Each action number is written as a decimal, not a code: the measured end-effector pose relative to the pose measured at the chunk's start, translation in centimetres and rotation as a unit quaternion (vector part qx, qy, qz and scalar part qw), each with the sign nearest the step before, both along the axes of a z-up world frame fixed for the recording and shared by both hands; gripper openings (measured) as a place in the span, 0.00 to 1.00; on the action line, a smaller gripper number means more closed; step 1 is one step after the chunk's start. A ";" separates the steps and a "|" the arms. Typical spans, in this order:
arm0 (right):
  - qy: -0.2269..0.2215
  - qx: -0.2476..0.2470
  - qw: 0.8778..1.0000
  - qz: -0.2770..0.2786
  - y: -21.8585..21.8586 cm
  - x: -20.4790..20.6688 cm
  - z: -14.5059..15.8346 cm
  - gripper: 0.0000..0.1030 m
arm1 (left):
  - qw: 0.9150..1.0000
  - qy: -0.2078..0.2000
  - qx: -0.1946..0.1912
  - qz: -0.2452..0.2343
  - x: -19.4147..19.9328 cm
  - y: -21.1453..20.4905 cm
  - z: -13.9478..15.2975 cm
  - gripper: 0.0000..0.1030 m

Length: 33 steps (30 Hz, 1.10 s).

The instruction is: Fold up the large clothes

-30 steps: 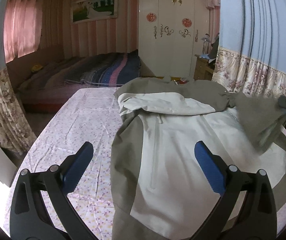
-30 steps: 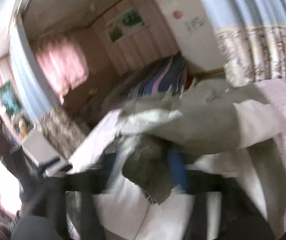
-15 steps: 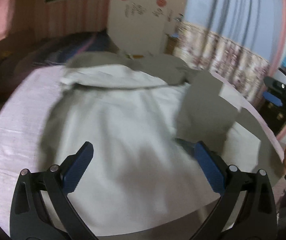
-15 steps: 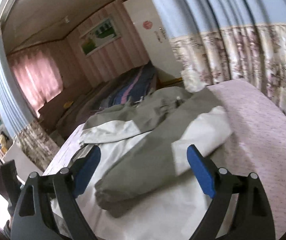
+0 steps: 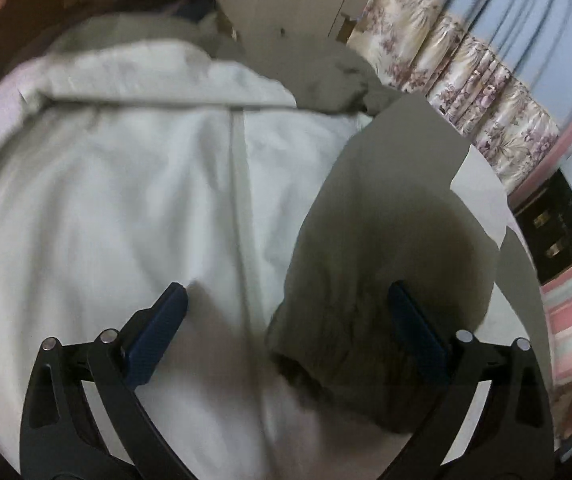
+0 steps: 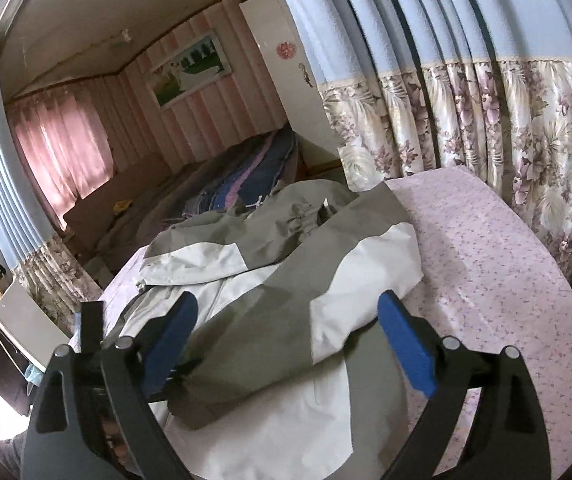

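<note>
Cream-and-olive fabric jacket (image 6: 286,320) with sleeve folded across, pink floral tablecloth (image 6: 506,280) bare beside floral curtain (image 6: 486,120), left gripper (image 5: 286,320) and right gripper (image 6: 286,332) wide open, empty.

The jacket (image 5: 133,208) blurs in the left wrist view; its hem runs past the lower edge.

Floral curtains (image 6: 526,128) (blue-topped), white wardrobe (image 6: 286,80), pink walls (image 6: 189,120).

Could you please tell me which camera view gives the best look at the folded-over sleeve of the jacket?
The right wrist view: it is sharp and shows the sleeve whole, grey and white, lying across the jacket from shoulder to cuff. The left wrist view is blurred and close; there the sleeve is mostly a dark grey shape with its cuff nearest.
</note>
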State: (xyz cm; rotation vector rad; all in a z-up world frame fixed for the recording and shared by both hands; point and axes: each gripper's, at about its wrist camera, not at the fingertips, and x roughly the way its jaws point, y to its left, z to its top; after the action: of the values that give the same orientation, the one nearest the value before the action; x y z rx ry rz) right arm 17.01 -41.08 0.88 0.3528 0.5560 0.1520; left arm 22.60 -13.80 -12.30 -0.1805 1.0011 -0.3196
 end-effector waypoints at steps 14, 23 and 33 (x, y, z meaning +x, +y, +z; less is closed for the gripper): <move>0.008 -0.101 0.994 0.032 3.2 5.9 3.6 0.89 | 0.978 -0.156 0.134 -0.030 3.6 5.2 10.4 0.10; 0.016 -0.138 0.989 0.046 6.8 13.2 4.6 0.89 | 0.951 -0.186 0.243 0.046 14.0 11.4 12.2 0.11; 0.054 -0.168 0.984 0.029 11.2 22.9 -1.2 0.89 | 0.941 -0.166 0.279 0.101 21.2 13.4 7.3 0.29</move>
State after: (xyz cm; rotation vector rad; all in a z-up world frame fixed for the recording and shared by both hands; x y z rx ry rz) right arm 39.88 -29.86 -0.35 0.0153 0.6865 0.0922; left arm 43.75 -0.42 -5.05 0.2785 0.6961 0.1286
